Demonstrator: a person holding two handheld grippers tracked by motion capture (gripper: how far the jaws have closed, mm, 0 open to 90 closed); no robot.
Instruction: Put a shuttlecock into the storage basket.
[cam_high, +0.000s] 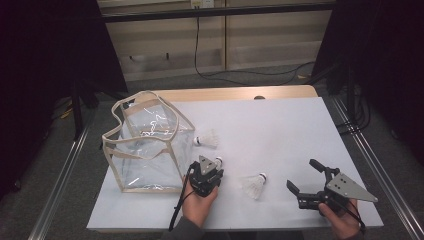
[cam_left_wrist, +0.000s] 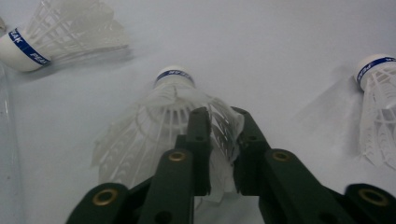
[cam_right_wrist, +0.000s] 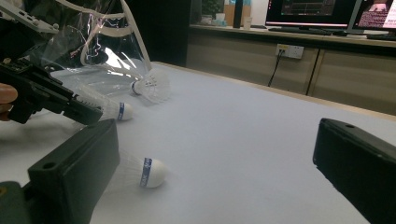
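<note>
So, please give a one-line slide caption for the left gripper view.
Left gripper pinches the feather skirt of a shuttlecock lying on the white table, two more shuttlecocks nearby.

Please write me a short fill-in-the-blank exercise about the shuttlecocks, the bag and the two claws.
1. The number of shuttlecocks on the table is ____.
2. The left claw is shut on a shuttlecock by its ____ skirt.
3. The right claw has its jaws ____, with nothing between them.
4. The clear bag stands at the ____ side of the table in the high view.

Missing words: three; feather; open; left
</note>
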